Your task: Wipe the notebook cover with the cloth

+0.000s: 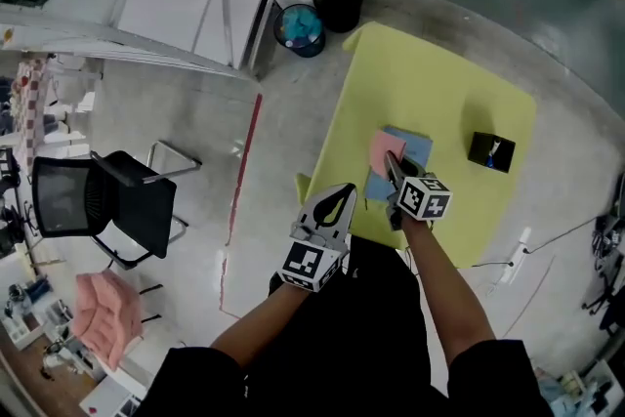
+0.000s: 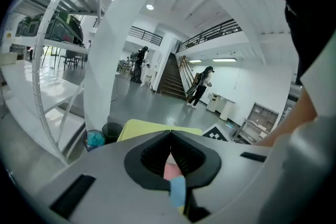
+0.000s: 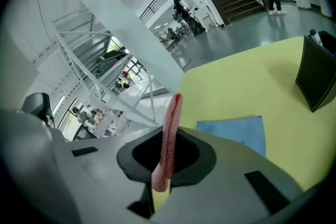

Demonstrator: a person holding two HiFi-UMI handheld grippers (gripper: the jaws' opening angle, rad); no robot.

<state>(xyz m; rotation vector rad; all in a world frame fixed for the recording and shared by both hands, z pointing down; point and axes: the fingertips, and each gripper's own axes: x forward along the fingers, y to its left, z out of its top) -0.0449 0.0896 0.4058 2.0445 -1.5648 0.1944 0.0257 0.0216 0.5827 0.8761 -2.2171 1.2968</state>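
A blue notebook (image 1: 413, 148) lies flat on the yellow table (image 1: 439, 83), near its front edge. My right gripper (image 1: 392, 163) is shut on a pink cloth (image 1: 385, 148), which hangs over the notebook's left part. In the right gripper view the cloth (image 3: 170, 128) stands edge-on between the jaws, with the notebook (image 3: 237, 132) just beyond to the right. My left gripper (image 1: 346, 192) is shut and holds nothing. It hovers at the table's near left edge, apart from the notebook. Through its jaws (image 2: 170, 134) a bit of pink cloth and blue cover shows.
A black box (image 1: 491, 151) stands on the table to the right of the notebook, also seen as the black box (image 3: 317, 73). Two bins (image 1: 300, 27) sit on the floor beyond the table's far corner. A black chair (image 1: 107, 200) stands left.
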